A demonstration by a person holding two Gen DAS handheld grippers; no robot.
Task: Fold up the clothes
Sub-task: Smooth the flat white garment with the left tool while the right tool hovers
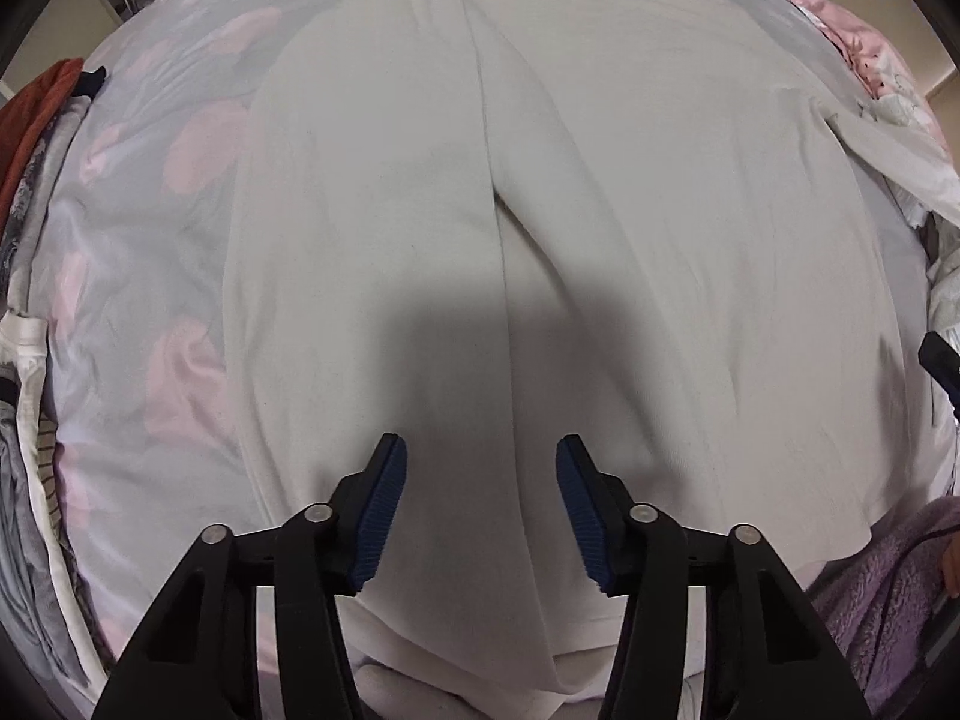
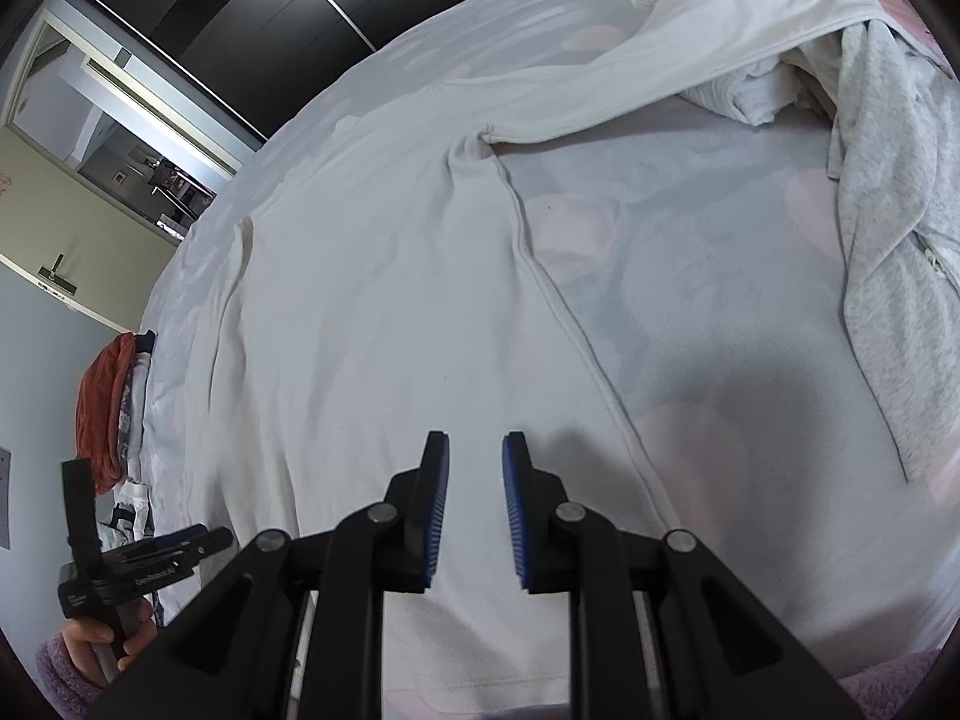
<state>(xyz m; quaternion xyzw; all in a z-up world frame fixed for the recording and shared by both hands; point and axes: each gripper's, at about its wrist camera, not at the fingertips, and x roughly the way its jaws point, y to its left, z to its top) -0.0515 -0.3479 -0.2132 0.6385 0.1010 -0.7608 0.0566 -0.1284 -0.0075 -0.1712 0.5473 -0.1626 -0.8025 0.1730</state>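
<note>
Over a bed (image 1: 138,276) spread with a pale grey cover printed with pink shapes, the left tool (image 1: 481,456) points steeply down at a white long-sleeved garment (image 1: 630,228), its blue-padded fingers (image 1: 384,516) standing about half apart with nothing gripped between them; only the cloth and the tool's shadow lie below the gap. The right tool (image 2: 475,450) hangs over the near part of the same garment (image 2: 372,312), its jaws narrowly parted, a strip of white fabric showing through the slit; the pads do not appear to pinch any cloth. The garment lies flat across the middle of the bed, one side already folded inward along a lengthwise crease, and one sleeve (image 2: 690,54) stretching away toward the far right, where it runs onto a heap of clothing: a grey speckled zip-up top (image 2: 882,228) and crumpled white pieces (image 2: 750,96). At the bed's left edge sits a stack of folded clothes topped by something rust-orange (image 2: 102,408). From the right wrist view, the person's hand (image 2: 99,642), in a fuzzy lilac sleeve (image 2: 60,678), grips the left tool's handle at the near left.
</note>
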